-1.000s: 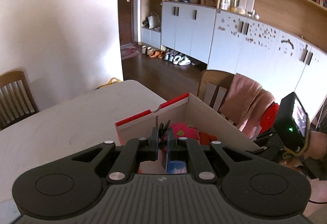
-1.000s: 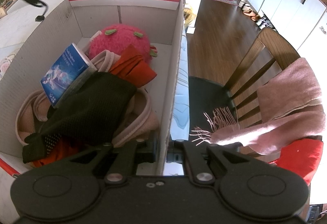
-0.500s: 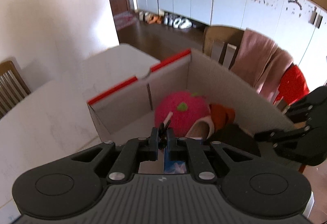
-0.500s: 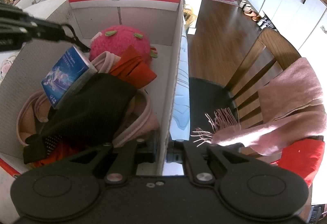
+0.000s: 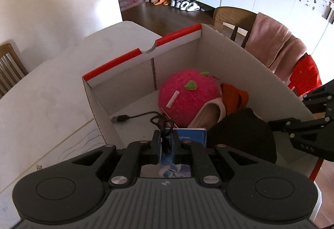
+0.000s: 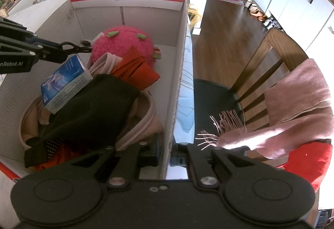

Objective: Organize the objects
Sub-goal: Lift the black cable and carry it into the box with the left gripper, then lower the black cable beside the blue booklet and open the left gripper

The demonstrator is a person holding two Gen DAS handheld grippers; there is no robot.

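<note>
On the white table (image 5: 52, 91) sits a cardboard box (image 6: 179, 57), already holding a pink plush (image 6: 123, 45), slippers and a book (image 6: 64, 80). Right gripper (image 6: 166, 155) pinches its wall; left gripper (image 5: 167, 143) lowers a black cable (image 5: 133, 117), seemingly pinched, unreleased.

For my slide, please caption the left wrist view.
Left tongs lower a black cable into the cardboard box.

Right gripper (image 6: 166, 153) clamps cardboard box (image 6: 179, 74) wall.
</note>
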